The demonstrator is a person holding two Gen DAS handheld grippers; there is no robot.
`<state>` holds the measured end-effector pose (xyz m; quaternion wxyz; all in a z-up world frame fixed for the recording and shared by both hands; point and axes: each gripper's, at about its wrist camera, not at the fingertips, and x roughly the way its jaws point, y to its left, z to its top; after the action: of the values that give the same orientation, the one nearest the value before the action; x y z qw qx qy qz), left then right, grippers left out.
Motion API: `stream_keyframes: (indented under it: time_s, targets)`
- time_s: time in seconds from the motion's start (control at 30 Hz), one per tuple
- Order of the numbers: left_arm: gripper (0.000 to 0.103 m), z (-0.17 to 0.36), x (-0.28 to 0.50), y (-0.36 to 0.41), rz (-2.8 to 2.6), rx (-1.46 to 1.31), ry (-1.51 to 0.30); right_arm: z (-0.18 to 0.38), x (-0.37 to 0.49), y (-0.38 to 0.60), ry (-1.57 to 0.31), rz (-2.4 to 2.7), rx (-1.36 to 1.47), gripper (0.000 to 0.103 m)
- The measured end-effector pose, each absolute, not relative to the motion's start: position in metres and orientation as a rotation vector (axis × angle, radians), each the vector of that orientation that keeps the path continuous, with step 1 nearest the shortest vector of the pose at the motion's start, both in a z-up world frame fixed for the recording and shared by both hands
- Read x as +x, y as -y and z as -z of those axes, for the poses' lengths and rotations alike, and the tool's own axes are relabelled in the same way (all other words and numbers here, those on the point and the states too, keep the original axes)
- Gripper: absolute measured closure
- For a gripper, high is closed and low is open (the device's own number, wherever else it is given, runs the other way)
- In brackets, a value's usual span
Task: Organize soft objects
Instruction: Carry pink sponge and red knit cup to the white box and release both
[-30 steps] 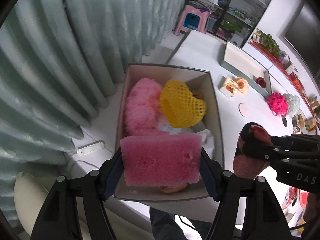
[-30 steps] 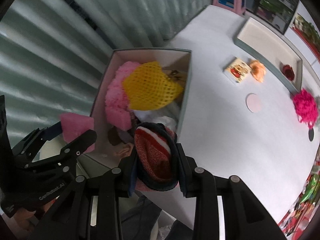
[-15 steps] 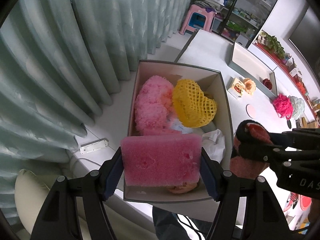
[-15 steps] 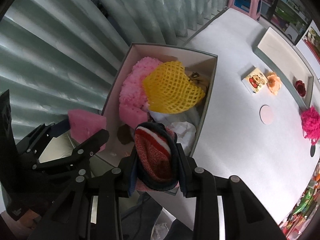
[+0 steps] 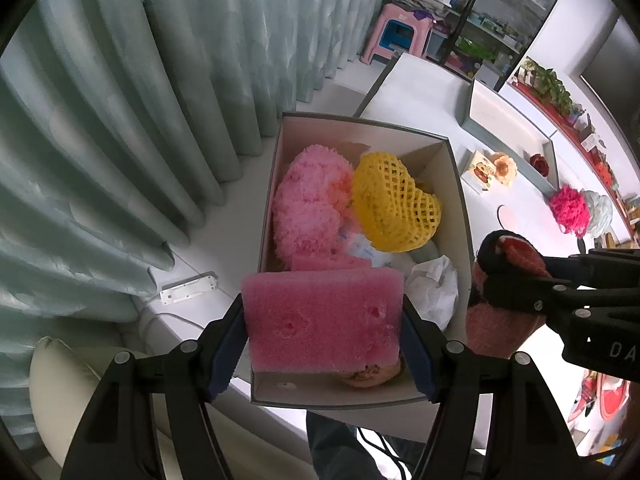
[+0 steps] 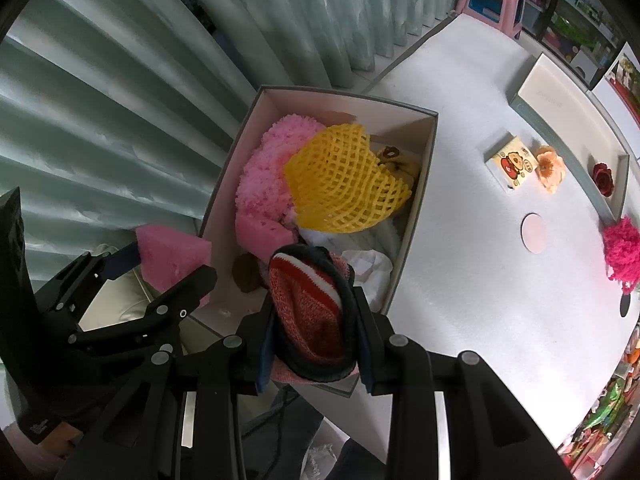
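We've got left gripper (image 5: 323, 320) clamped on sponge (image 5: 322, 318), right gripper (image 6: 316, 320) on knit sock (image 6: 312, 308); box (image 5: 460, 208) crowded, drops may spill over.

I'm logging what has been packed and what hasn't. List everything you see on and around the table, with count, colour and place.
Open cardboard box: 1, grey-white, table's near edge.
Fluffy pompom items: apparently 2, pink, in the box.
Foam fruit net: 1, yellow, in the box.
Foam sponge block: 1, pink, clamped in the left gripper above the box.
Second sponge: 1, pink, in the box.
Crumpled paper: 1, white, in the box.
Knitted sock: 1, red, white and dark, clamped in the right gripper.
Shallow tray: 1, grey-white, far side of the table.
Small printed box: 1, table.
Fabric flower: 1, orange, table.
Round coaster: 1, pale pink, table.
Yarn tuft: 1, magenta, table.
Left gripper: black.
Right gripper: black.
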<state>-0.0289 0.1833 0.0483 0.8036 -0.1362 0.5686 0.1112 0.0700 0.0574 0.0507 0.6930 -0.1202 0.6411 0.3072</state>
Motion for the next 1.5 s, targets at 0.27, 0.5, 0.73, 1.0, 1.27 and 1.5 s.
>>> stream_keyframes:
  time_s: [0.27, 0.5, 0.73, 1.0, 1.27, 1.5]
  targets:
    - [0.032, -0.040, -0.023, -0.185, -0.256, -0.305, -1.246, -0.046, 0.074, -0.056, -1.442, -0.675, -0.255, 0.067]
    - [0.032, -0.035, -0.013, -0.187, -0.264, -0.307, -1.257, -0.045, 0.079, -0.062, -1.436, -0.682, -0.260, 0.067]
    - [0.032, -0.034, -0.004, -0.182, -0.256, -0.305, -1.260, -0.043, 0.085, -0.063, -1.434, -0.681, -0.264, 0.067]
    - [0.032, -0.031, 0.000, -0.181, -0.248, -0.301, -1.274, -0.042, 0.087, -0.058, -1.441, -0.663, -0.259, 0.066]
    - [0.032, -0.028, 0.000, -0.177, -0.243, -0.293, -1.283, -0.041, 0.088, -0.056, -1.447, -0.659, -0.252, 0.066]
    - [0.032, -0.024, 0.003, -0.176, -0.244, -0.294, -1.292, -0.040, 0.089, -0.057, -1.449, -0.651, -0.254, 0.066]
